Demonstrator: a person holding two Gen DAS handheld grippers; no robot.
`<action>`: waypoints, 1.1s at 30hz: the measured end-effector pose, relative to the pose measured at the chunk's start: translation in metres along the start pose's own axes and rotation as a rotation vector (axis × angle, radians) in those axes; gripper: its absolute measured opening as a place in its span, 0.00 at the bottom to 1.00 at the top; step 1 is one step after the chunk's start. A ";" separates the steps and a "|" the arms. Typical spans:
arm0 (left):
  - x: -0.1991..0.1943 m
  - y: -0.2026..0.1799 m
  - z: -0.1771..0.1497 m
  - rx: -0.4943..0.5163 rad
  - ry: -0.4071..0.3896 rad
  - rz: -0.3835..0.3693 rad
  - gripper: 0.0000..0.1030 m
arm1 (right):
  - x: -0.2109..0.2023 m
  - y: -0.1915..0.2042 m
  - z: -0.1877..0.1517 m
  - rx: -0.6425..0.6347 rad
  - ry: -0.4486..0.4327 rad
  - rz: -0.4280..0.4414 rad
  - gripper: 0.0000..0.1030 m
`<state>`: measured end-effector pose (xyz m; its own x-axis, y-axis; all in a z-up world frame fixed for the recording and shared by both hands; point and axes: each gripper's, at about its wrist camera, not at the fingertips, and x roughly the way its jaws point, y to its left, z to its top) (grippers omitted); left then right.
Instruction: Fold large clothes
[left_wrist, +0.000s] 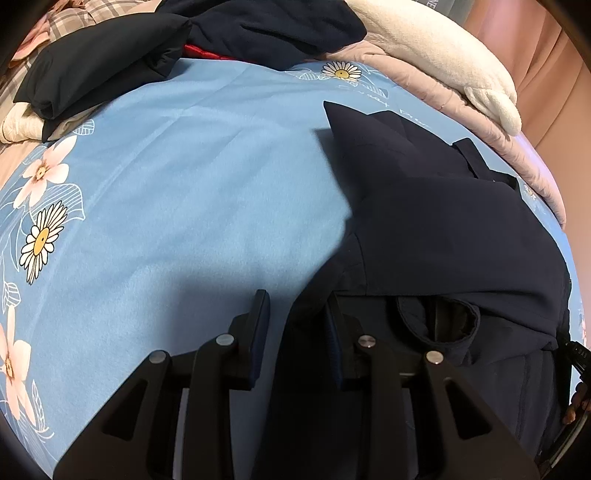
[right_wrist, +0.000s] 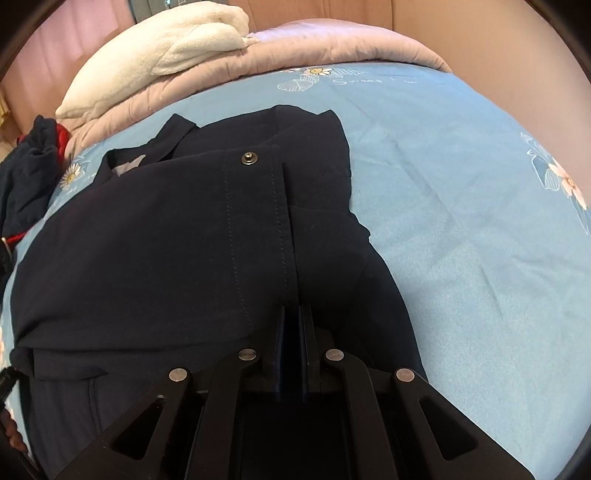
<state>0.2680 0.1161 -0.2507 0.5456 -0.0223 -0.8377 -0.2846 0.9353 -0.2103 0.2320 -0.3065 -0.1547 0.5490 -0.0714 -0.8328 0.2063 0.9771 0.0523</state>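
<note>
1. Bed sheet (left_wrist: 177, 192): light blue with daisy and pink flower prints, smooth, covers most of both views.
2. Jacket (right_wrist: 155, 236): dark navy, lies on the sheet, partly folded over itself. A stitched placket with a metal snap (right_wrist: 249, 158) faces up in the right wrist view. In the left wrist view the same jacket (left_wrist: 436, 221) fills the right half, with one pointed corner standing up toward the far side.
3. Cuff (left_wrist: 439, 317): an open sleeve end of the jacket, seen just beyond the left tool's right finger.
4. Left hand-held gripper (left_wrist: 297, 317): jaws partly apart. Dark jacket cloth runs down between the two fingers; the left finger sits over bare sheet, the right finger against the jacket. Whether the pads press the cloth cannot be told.
5. Right hand-held gripper (right_wrist: 293, 332): jaws closed, only a thin slit between the pads. The tips sit at the near edge of the jacket along the placket line. Cloth seems to be pinched in the slit, but dark on dark, so not certain.
6. Pile (left_wrist: 184, 44): other dark clothes with a red piece showing, heaped at the far left of the bed in the left wrist view.
7. Quilt (right_wrist: 332, 48): pale pink, bunched along the far edge of the bed.
8. White fleece (right_wrist: 177, 40): folded, rests on top of the quilt.
9. Fingers (left_wrist: 576, 402): a person's, visible at the right rim of the left wrist view, beside the jacket.
</note>
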 end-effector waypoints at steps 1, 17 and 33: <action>0.000 0.000 0.000 0.003 -0.001 0.003 0.30 | 0.000 0.000 0.000 -0.001 0.001 -0.001 0.03; 0.003 -0.006 0.000 0.028 -0.007 0.041 0.30 | 0.007 0.000 -0.002 0.000 -0.002 0.002 0.03; 0.003 -0.007 0.000 0.027 -0.003 0.048 0.31 | 0.012 0.000 -0.001 -0.001 -0.002 -0.008 0.03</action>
<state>0.2714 0.1092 -0.2519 0.5340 0.0233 -0.8451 -0.2890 0.9444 -0.1565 0.2376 -0.3076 -0.1656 0.5491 -0.0797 -0.8319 0.2102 0.9766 0.0452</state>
